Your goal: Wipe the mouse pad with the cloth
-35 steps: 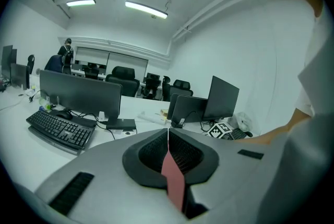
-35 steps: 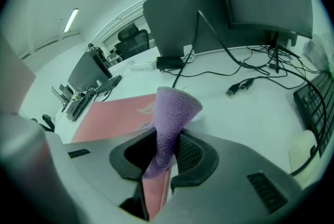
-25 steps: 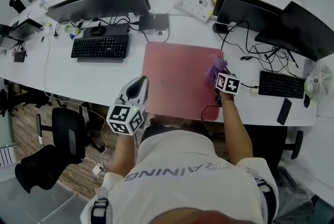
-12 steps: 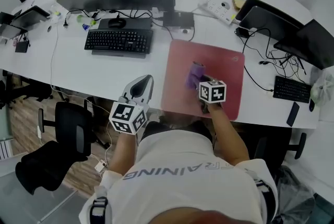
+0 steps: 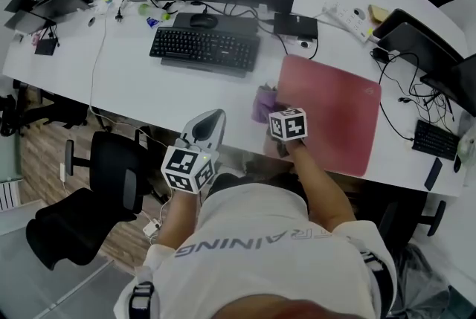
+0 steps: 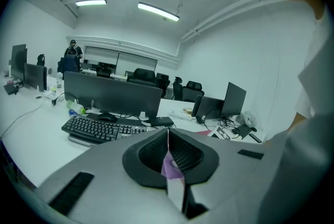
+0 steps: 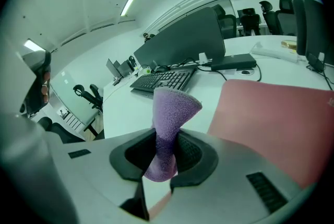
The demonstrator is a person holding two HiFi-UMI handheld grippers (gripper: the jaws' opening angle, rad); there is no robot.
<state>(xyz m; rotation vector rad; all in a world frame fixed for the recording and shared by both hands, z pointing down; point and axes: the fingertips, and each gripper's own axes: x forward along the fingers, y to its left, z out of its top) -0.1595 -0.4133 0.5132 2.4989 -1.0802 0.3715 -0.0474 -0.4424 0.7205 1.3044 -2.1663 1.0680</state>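
Head view looks down on a white counter (image 5: 126, 83) with the red mouse pad (image 5: 335, 113) at its near edge. My right gripper (image 5: 272, 114) reaches in over the pad's left border. My left gripper (image 5: 209, 124) hangs off the counter's near edge, well apart from the pad. The purple cloth (image 5: 262, 102) bunches just ahead of my right fingers. It sits at the pad's left edge, mostly over bare counter rather than on the red. I cannot tell whether it touches the surface.

In the right gripper view, my right gripper (image 7: 166, 154) is clenched on the cloth (image 7: 171, 110). The lower part is pinched between the two fingers and comes out narrow. The free end flares upward and forward above them, twisted slightly. The mouse pad (image 7: 271, 118) spreads to the right of the cloth, and white counter lies to the left and behind. A black keyboard (image 7: 163, 80) and a dark monitor (image 7: 182, 37) stand farther back.

In the left gripper view, my left gripper (image 6: 168, 137) has its fingers pressed together along a thin seam, gripping nothing. A small purple patch shows low at that seam, and I cannot tell what it is. The keyboard (image 6: 96, 129) and the monitor (image 6: 112, 95) lie beyond, to the left.
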